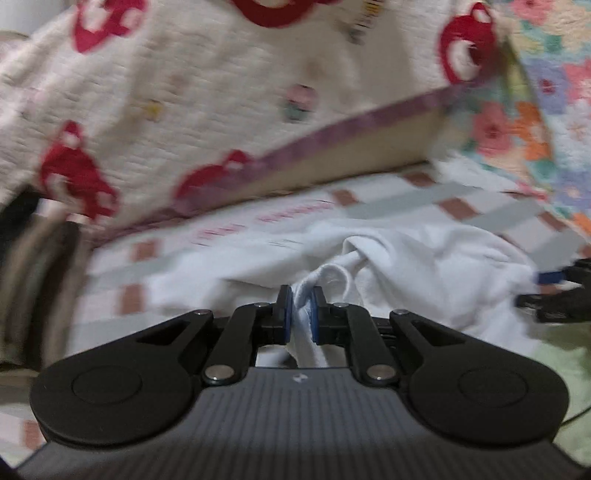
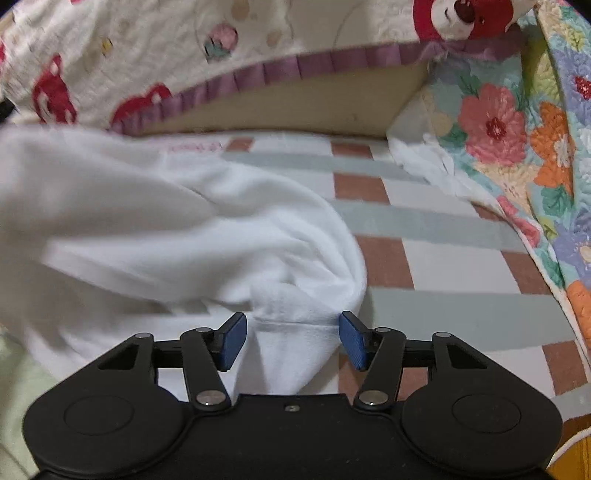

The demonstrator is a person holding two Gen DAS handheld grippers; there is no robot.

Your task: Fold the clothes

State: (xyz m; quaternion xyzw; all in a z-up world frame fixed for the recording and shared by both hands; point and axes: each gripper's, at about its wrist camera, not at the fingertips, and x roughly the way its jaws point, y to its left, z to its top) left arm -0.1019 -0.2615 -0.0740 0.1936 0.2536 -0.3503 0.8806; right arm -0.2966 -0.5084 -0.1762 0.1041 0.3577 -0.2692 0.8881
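Note:
A white garment point(image 1: 406, 266) lies bunched on a checked sheet point(image 1: 399, 199). My left gripper point(image 1: 300, 308) is shut on a gathered fold of its white cloth, which hangs down between the blue pads. In the right wrist view the same white garment point(image 2: 166, 236) spreads to the left, and a hemmed edge of it runs between the fingers of my right gripper point(image 2: 293, 334). That gripper stands open, its blue pads point(image 2: 351, 341) well apart on either side of the cloth. The right gripper point(image 1: 554, 291) also shows at the right edge of the left wrist view.
A cream blanket with red bear prints point(image 1: 166, 92) and a purple frilled hem point(image 2: 258, 74) rises behind the sheet point(image 2: 443, 266). A floral quilt point(image 2: 517, 129) stands along the right side. A red plush bear point(image 2: 461, 14) sits at the top. Pale green cloth point(image 1: 561, 369) lies near.

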